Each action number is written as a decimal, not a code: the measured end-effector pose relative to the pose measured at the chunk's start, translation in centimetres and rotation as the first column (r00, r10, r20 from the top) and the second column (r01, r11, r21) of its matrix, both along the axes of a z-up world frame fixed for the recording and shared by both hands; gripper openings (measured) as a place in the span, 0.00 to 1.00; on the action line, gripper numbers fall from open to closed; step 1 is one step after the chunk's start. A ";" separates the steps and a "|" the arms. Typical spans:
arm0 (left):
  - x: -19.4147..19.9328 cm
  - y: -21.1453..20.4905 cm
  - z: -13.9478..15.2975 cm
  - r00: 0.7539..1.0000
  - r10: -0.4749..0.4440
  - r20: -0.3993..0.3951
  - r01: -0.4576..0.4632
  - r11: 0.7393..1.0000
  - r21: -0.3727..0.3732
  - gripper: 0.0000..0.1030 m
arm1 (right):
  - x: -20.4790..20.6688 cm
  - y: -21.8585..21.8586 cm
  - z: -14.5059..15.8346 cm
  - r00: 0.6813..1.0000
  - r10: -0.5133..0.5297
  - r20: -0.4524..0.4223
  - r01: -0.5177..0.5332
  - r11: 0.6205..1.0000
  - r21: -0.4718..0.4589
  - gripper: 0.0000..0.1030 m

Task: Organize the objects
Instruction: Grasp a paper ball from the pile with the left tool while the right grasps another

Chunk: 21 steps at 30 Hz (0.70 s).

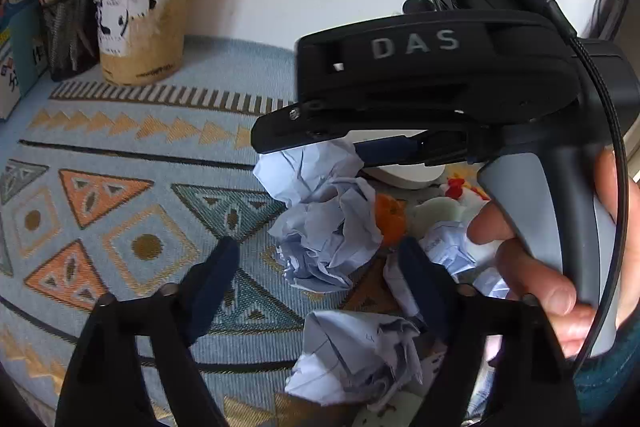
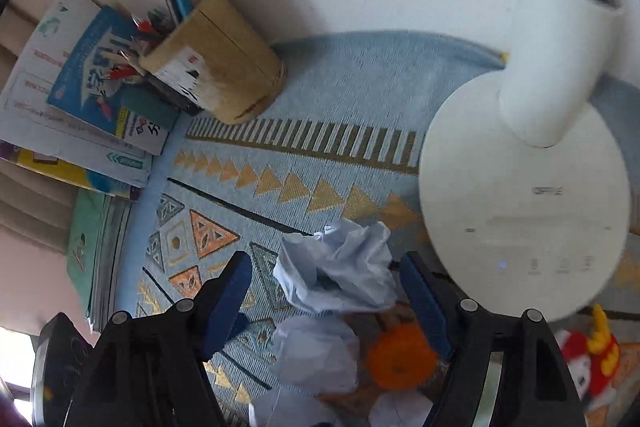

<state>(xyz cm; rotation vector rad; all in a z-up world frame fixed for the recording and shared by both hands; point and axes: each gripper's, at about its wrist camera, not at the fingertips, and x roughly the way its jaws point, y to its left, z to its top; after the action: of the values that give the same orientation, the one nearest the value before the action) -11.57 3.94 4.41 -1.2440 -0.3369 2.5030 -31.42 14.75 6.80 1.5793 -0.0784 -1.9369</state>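
crumpled balls of pale blue-white paper (image 1: pixel 328 231) lie heaped on your patterned light-blue woven mat (image 1: pixel 120 163) on the bench, between both sets of fingers.

your left gripper (image 1: pixel 320 275) points down with its dark blue fingers (image 1: pixel 212 279) apart; one paper ball sits in the gap and a second crumpled ball (image 1: pixel 356 359) lies nearer the camera, and neither pad presses on paper. your right gripper (image 2: pixel 326 291), held in your hand (image 1: pixel 548 267), has its blue fingers (image 2: pixel 228 299) apart around another paper ball (image 2: pixel 336 267), pads not touching it. a small orange toy (image 2: pixel 400 359) lies just beside the paper, and a red and white plush toy (image 2: pixel 592 359) is further right. a white round lamp base (image 2: pixel 520 195) stands close behind the heap. a tan cylindrical pen holder (image 2: pixel 220 67) full of pens sits at the mat's far edge, beside stacked booklets (image 2: pixel 80 99).
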 end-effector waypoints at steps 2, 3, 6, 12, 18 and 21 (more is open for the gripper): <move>-0.2 0.2 -0.5 1.000 -0.006 0.011 0.006 1.000 0.006 0.65 | -0.2 -0.2 -0.6 1.000 -0.002 -0.004 0.003 1.000 0.020 0.73; -0.3 0.3 -0.7 1.000 -0.010 0.015 0.010 1.000 0.010 0.54 | -0.3 -0.1 -0.7 1.000 -0.002 -0.001 0.002 1.000 0.024 0.68; 0.2 0.5 -0.4 1.000 -0.027 -0.006 0.027 0.999 0.022 0.46 | -0.4 0.0 -1.2 1.000 0.007 0.025 -0.007 1.000 -0.001 0.57; 2.3 0.3 2.1 0.994 0.008 -0.111 -0.005 1.000 0.026 0.44 | 0.4 1.3 1.5 0.998 -0.015 -0.058 0.012 0.998 -0.055 0.55; 5.3 0.5 6.1 0.980 0.030 -0.198 -0.026 0.999 0.020 0.44 | 2.5 5.0 6.8 0.989 -0.063 -0.135 0.043 0.988 -0.146 0.55; 7.5 0.9 7.5 0.974 0.055 -0.220 -0.052 0.998 0.019 0.44 | 4.4 7.8 9.5 0.977 -0.099 -0.187 0.066 0.982 -0.176 0.55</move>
<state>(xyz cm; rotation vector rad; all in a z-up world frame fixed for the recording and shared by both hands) -4.11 4.85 11.93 -0.9510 -0.3349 2.6478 -27.06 22.54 16.31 1.2894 -0.2240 -2.0811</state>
